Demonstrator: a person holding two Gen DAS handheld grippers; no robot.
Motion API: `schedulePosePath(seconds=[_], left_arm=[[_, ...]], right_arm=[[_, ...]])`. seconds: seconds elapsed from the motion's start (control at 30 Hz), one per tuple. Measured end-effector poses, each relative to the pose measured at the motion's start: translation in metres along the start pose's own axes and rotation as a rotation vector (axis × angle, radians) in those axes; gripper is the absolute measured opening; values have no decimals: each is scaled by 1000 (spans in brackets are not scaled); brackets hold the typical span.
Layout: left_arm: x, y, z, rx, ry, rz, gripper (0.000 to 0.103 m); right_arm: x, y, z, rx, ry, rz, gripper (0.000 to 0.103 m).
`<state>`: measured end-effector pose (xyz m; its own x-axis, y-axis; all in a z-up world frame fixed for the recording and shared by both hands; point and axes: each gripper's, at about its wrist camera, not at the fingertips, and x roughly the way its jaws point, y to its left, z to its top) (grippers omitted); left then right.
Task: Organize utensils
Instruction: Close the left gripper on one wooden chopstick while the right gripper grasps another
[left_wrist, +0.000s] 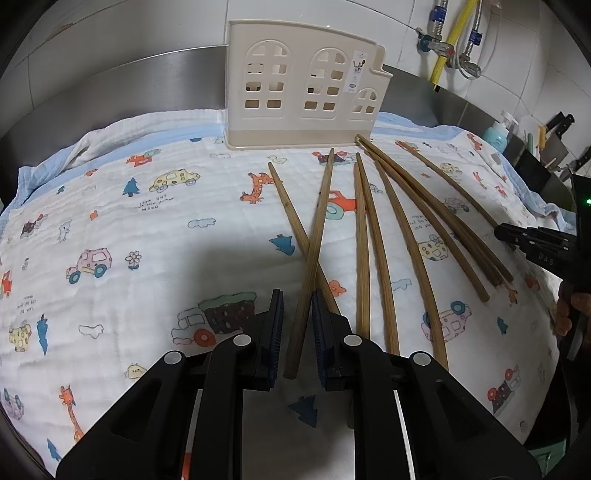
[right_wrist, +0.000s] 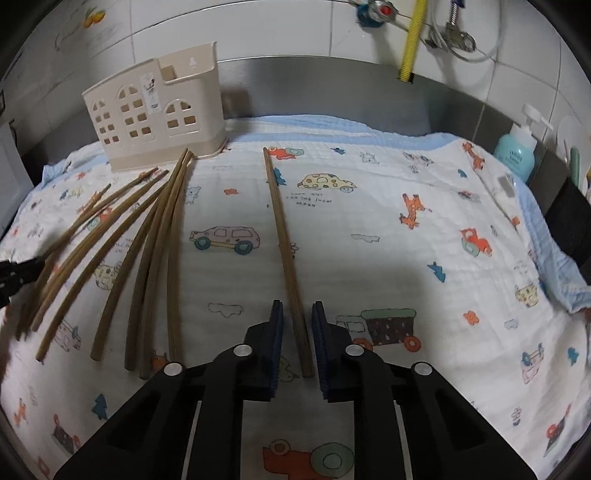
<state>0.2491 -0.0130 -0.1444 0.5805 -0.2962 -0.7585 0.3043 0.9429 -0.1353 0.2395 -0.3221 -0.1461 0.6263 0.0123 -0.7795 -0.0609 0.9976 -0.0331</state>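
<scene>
The left gripper (left_wrist: 297, 314) has its blue-padded fingers (left_wrist: 275, 321) set on either side of 1 wooden chopstick (left_wrist: 312, 258), with a narrow gap visible on both sides; contact cannot be confirmed, so the fingers read as partly open and not yet clamped. This chopstick lies crossed over a second chopstick (left_wrist: 286, 206). The right gripper (right_wrist: 297, 325) likewise straddles a lone chopstick (right_wrist: 282, 236), fingers parted, nothing clearly held.

The remaining chopsticks (right_wrist: 147, 258) lie fanned on the printed cloth (right_wrist: 369, 258) covering the surface. The cream utensil holder (left_wrist: 306, 81) stands upright at the far edge of the cloth, just beyond the chopstick tips.

Hazards, as judged from this position:
1. Closing the left fingers may also catch or drag the crossed chopstick beneath, causing a double pick or scattering.
2. Both grips sit near the thick end; a long overhang may let the chopstick pivot or slip during the lift.
3. The soft cloth may bunch under the fingertips.
4. The holder is light-looking; a misaimed insertion could tip it.
</scene>
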Motion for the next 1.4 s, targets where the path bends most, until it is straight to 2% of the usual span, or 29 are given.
schedulePosePath(seconds=[0.17, 0.4, 0.6, 0.8, 0.9, 1.03, 1.07, 1.27, 1.33, 1.4], left_arm=[[-1, -2, 0, 7, -4, -1, 9], [-16, -2, 1, -4, -30, -18, 6], [-41, -7, 4, 2, -72, -26, 6], [-48, -13, -2, 21, -67, -16, 7], [-42, -6, -6, -7, -51, -18, 9], [-36, -1, -9, -20, -41, -21, 30], [-34, 0, -10, -23, -37, -27, 31], [-21, 0, -10, -18, -17, -29, 30], [-19, 1, -10, -27, -13, -43, 18], [-18, 3, -10, -35, -15, -51, 17]], right_arm=[[-5, -1, -2, 8, -18, 6, 7], [-36, 2, -1, 9, -78, 8, 6], [-72, 9, 5, -2, -148, 23, 6], [-92, 14, 6, 13, -187, 50, 6], [-92, 15, 5, 15, -186, 54, 6], [-91, 16, 6, 14, -190, 59, 6], [-91, 17, 7, 12, -192, 60, 6], [-89, 19, 9, 8, -194, 65, 6], [-89, 18, 9, 9, -194, 64, 6], [-89, 18, 10, 10, -195, 63, 6]])
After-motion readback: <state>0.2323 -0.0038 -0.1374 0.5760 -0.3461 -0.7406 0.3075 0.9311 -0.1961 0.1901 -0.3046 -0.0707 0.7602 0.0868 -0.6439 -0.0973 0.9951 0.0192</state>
